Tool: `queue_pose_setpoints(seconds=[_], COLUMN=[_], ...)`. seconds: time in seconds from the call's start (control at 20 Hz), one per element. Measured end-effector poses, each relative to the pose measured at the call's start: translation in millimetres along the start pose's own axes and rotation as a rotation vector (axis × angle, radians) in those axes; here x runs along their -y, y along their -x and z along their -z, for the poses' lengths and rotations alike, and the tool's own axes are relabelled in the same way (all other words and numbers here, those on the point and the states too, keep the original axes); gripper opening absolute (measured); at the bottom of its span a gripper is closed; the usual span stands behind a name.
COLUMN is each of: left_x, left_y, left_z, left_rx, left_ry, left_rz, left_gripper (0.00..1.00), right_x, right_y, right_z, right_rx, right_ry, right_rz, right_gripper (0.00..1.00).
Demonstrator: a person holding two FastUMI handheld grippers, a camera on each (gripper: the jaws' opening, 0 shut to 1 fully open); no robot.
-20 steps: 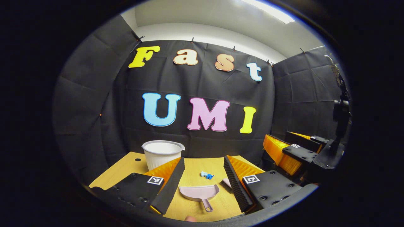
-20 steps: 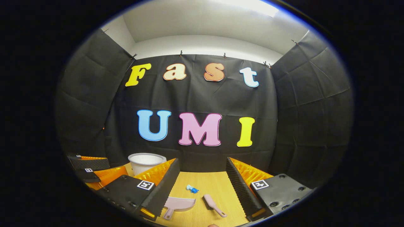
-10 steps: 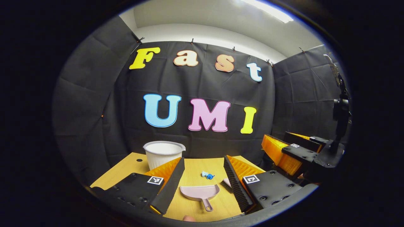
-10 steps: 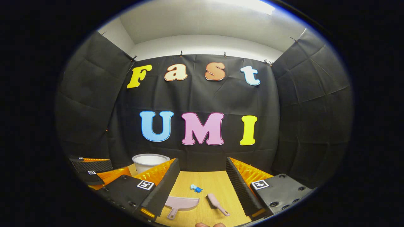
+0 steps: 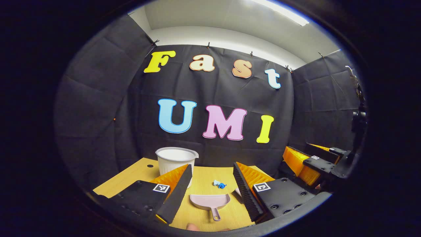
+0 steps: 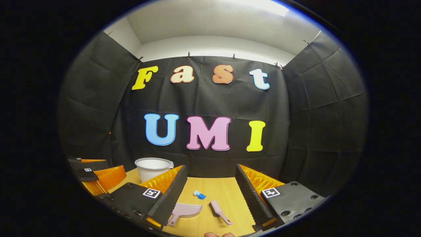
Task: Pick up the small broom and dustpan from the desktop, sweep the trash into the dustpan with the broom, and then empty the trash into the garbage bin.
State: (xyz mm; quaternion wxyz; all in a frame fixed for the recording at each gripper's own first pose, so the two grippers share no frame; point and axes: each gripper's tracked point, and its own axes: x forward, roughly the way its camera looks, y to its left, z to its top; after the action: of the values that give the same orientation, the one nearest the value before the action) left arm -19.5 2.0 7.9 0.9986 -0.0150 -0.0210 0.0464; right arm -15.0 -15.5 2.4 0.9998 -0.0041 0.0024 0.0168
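1. While both tools hang above the near edge of the desktop, nothing is gripped: the left gripper has its fingers spread wide and empty, framing the dustpan, which lies flat with its handle pointing near, apparently so the handle can be taken from this side.
2. Likewise wide apart and empty, the right gripper frames the small broom, which lies flat on the wood just right of the dustpan, handle angled near and right.
3. Between and beyond the two lies the trash, a small blue crumpled scrap; I cannot tell what it is made of.
4. At the far left stands the white garbage bin, upright and well apart from the scrap.
5. Compared with half a second ago, the left gripper view has swung slightly left, so the bin and dustpan sit a little further right in it; the objects themselves look unmoved.
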Motion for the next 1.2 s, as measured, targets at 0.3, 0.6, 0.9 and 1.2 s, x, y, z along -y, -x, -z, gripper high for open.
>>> queue_pose_setpoints(seconds=[0.3, 0.6, 0.9, 1.2], left_x=[8, 22, 21, 26], left_y=[8, 1, -28, -79], left_z=[-1, 18, 22, 65], left_rx=[0.018, -0.076, -0.121, -0.240], left_ry=[0.008, 0.042, 0.012, 0.093], left_rz=[0.005, 0.076, 0.053, 0.063], left_gripper=[0.75, 0.75, 0.75, 0.75], right_x=[17, 38, 30, 19], right_y=[-1, -11, -48, -95], right_z=[-3, 4, -14, -6], right_rx=[0.004, -0.011, 0.001, -0.028], right_ry=[0.028, 0.063, 0.106, 0.100], right_rz=[0.038, 0.068, 0.026, -0.032], right_gripper=[0.94, 0.95, 0.95, 0.97])
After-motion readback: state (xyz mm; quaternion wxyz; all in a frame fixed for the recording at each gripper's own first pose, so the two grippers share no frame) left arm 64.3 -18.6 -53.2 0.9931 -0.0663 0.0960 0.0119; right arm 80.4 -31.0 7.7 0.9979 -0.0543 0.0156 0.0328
